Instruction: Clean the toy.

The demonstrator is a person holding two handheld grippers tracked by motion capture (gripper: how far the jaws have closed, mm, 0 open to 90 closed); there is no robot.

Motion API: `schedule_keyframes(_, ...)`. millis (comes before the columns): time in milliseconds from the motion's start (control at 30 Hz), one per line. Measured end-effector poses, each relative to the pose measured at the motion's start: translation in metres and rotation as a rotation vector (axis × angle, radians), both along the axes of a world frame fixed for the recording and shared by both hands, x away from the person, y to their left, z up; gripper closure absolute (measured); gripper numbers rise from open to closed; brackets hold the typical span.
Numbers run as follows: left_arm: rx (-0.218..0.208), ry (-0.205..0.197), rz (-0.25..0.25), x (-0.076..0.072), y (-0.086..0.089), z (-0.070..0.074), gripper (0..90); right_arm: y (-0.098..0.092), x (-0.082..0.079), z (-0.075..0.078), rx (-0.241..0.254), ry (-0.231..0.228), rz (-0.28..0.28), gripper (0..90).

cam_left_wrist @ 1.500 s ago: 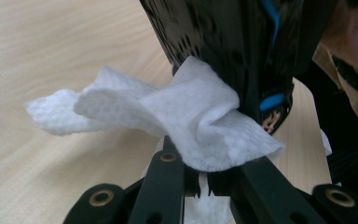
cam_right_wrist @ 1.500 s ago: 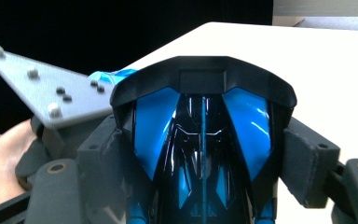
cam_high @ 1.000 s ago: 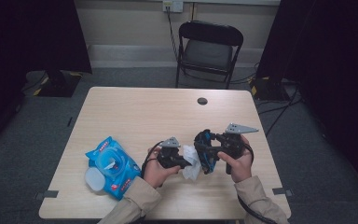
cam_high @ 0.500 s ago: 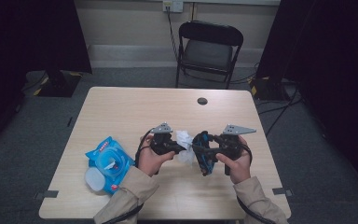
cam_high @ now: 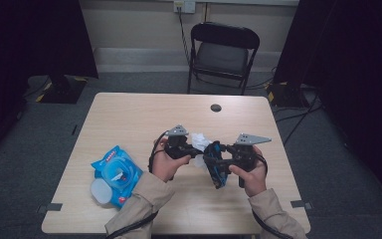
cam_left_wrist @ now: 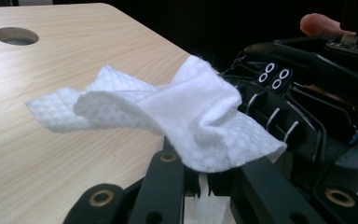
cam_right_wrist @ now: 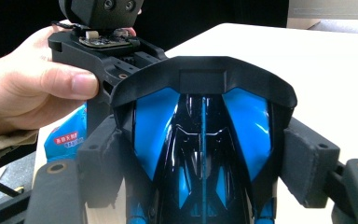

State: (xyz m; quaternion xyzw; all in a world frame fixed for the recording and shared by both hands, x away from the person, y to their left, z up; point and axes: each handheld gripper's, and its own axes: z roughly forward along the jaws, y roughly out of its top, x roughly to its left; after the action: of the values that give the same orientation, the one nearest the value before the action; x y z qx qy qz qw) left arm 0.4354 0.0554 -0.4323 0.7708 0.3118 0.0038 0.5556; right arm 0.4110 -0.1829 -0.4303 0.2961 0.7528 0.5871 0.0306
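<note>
White wipe, pinched in the left gripper (jaws clenched), touches the car.

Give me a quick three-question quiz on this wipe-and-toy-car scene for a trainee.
1. True or false: the left tool is shut on the white wipe.
2. What does the right tool grip? A) a blue and black toy car B) a mug C) a spoon
3. Where does the blue wipes pack lie on the table?

Key
1. True; its jaws pinch the wipe's lower edge.
2. A; a pad presses each side of the car.
3. Near the person's left forearm, at the left of the high view.
</note>
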Motion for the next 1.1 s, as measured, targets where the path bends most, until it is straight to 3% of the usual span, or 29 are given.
schedule_keyframes(367,0.016,0.018,-0.019,-0.003,-0.004,-0.007,85.7,0.000,0.000,0.000,0.001,0.002,0.000,25.5)
schedule_keyframes(1100,0.021,0.084,-0.089,-0.021,-0.023,-0.044,85.7,-0.001,0.002,-0.001,0.022,0.018,-0.007,25.5)
